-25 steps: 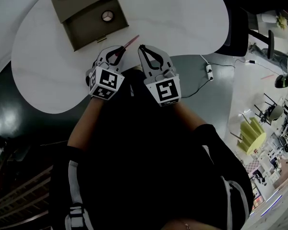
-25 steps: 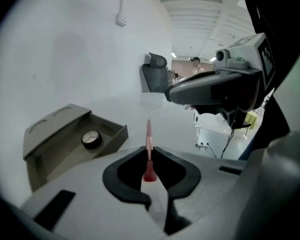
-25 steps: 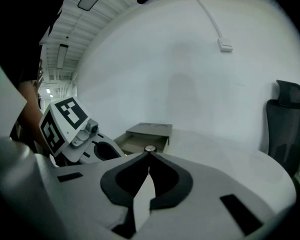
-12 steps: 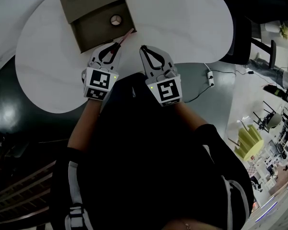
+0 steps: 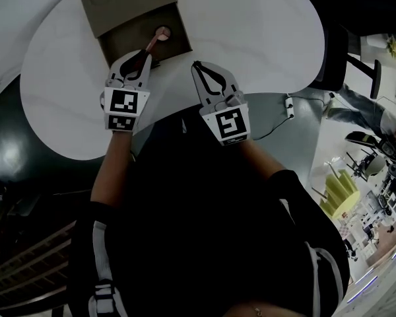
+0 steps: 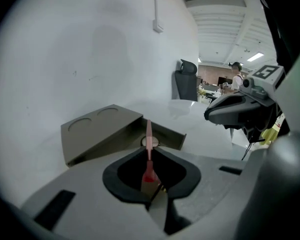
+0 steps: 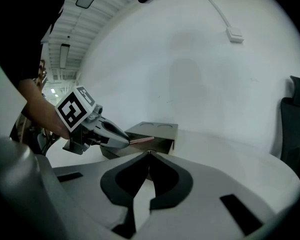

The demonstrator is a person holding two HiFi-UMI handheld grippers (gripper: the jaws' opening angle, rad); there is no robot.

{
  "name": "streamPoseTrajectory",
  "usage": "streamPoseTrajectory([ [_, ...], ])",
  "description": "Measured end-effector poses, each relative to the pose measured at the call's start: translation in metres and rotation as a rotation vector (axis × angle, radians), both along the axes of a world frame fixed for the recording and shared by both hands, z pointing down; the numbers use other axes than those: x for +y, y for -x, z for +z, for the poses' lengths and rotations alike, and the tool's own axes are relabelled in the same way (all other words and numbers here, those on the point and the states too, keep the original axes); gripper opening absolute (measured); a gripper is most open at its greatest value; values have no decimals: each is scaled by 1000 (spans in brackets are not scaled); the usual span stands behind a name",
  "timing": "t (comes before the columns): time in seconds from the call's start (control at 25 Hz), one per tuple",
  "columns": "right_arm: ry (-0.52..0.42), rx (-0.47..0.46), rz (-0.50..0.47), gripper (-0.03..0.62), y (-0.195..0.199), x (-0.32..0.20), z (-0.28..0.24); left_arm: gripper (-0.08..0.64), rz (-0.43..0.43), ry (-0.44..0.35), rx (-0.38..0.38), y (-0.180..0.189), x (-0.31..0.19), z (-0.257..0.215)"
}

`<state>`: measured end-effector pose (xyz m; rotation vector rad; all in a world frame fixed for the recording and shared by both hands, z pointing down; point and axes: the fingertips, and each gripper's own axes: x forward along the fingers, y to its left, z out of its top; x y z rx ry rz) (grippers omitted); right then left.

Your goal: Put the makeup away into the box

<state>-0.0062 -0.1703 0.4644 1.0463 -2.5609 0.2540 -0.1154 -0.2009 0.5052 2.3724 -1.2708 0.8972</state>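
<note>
The left gripper (image 5: 145,54) is clamped on a slim pink makeup stick (image 5: 154,42); its far end reaches over the open brown cardboard box (image 5: 125,2) on the rounded white table (image 5: 251,32); the right gripper (image 5: 197,65) hovers beside it, jaws together, empty.

The box (image 5: 129,5) is cut off on its far side by the upper edge of the head view, so that side cannot be seen. Inside the box, a small round thing (image 5: 164,30) sits partly behind the tip of the pink makeup stick (image 5: 152,43) and is too small to identify. Just in front of the box's near wall, the stick's lower end is hidden between the jaws of the left gripper (image 5: 145,55).
</note>
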Motion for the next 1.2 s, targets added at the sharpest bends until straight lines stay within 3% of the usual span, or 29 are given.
streamPoseTrajectory([
  [0.6, 19, 32, -61, 23, 33, -31, 12, 49, -47, 108, -44, 25, -33, 34],
  [0.88, 39, -13, -54, 23, 44, -40, 11, 52, -63, 138, -55, 26, -41, 40],
  [1.0, 38, -13, -55, 23, 44, -40, 11, 146, -56, 137, -55, 24, -40, 42],
  [1.2, 26, -5, -57, 23, 42, -36, 6, 164, -56, 129, -40, 20, -34, 33],
])
